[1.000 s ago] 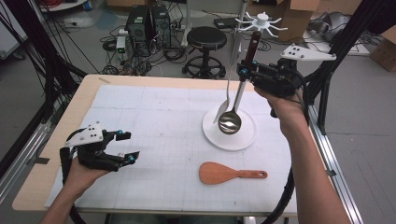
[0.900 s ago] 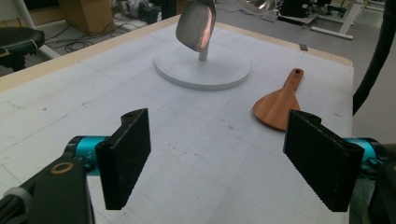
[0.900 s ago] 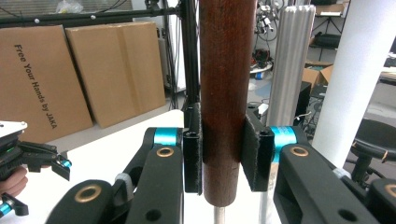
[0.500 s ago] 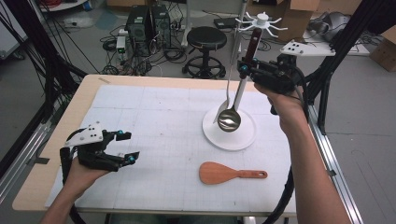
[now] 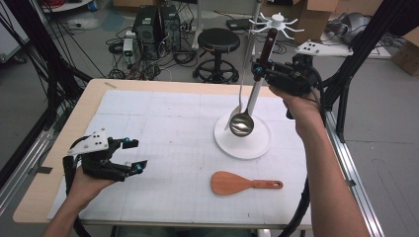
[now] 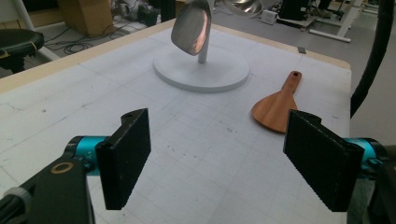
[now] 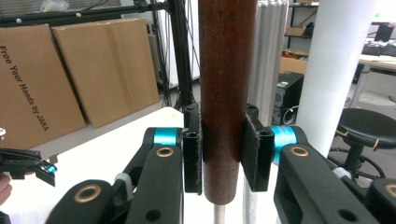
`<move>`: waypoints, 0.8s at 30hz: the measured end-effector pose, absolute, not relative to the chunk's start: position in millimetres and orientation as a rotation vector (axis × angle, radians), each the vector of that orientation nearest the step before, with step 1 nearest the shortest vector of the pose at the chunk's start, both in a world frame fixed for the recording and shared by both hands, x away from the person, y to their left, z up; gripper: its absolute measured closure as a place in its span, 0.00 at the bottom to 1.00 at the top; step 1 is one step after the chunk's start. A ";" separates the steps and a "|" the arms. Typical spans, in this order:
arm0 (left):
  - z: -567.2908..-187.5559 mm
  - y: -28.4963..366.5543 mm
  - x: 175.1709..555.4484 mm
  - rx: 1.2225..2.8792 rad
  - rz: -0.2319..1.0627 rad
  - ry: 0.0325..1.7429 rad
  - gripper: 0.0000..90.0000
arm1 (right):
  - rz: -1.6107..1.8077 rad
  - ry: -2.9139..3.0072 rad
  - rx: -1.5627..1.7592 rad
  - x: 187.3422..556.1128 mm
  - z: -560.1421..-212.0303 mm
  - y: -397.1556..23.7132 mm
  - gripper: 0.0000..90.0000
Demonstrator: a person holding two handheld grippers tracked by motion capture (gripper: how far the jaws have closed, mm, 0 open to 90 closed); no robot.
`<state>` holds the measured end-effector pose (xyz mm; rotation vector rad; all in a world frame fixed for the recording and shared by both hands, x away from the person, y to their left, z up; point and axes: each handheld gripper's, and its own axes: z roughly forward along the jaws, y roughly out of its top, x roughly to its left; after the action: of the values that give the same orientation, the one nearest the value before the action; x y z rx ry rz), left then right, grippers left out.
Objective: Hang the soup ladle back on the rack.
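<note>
A steel ladle (image 5: 241, 124) with a dark wooden handle (image 7: 227, 70) hangs upright over the round base (image 5: 247, 145) of a white hook rack. My right gripper (image 5: 258, 73) is shut on that handle near its lower end, with both pads (image 7: 254, 149) pressed against the wood. A metal spoon (image 5: 239, 98) hangs from the rack just left of the ladle, and its bowl (image 6: 191, 25) is low over the base. My left gripper (image 5: 136, 155) rests open at the table's front left, with nothing between its jaws (image 6: 217, 154).
A wooden rice paddle (image 5: 244, 183) lies flat on the white mat in front of the rack base, handle pointing right. The rack's hooks (image 5: 274, 20) spread above the right gripper. A stool (image 5: 217, 42) and cables stand beyond the table's far edge.
My right gripper has lifted slightly with the ladle in it. The left gripper has stayed in place.
</note>
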<state>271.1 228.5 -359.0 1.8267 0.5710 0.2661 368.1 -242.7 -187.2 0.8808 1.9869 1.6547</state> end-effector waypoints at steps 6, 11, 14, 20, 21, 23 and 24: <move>-359.1 228.5 271.2 1.823 0.264 0.571 0.26 | 1.665 1.990 0.892 369.7 -188.9 -243.6 0.80; -359.1 228.5 271.1 1.824 0.264 0.572 0.26 | 1.687 1.979 0.892 368.9 -189.8 -245.5 0.78; -358.9 228.6 271.0 1.823 0.267 0.572 0.26 | 1.686 1.973 0.891 367.9 -188.8 -247.2 0.77; -358.9 228.6 270.9 1.823 0.266 0.571 0.26 | 1.688 1.967 0.897 365.8 -188.4 -250.2 0.70; -358.9 228.8 271.0 1.824 0.266 0.571 0.26 | 1.688 1.967 0.891 365.7 -188.5 -250.7 0.69; -358.8 229.0 271.0 1.824 0.267 0.568 0.26 | 1.694 1.962 0.890 364.5 -188.8 -251.2 0.66; -358.8 229.1 271.0 1.824 0.267 0.569 0.26 | 1.696 1.963 0.888 364.0 -189.2 -251.8 0.64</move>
<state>271.0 229.1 -358.8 1.8244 0.5691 0.2670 364.0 -251.8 -189.2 0.8877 1.9632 1.6962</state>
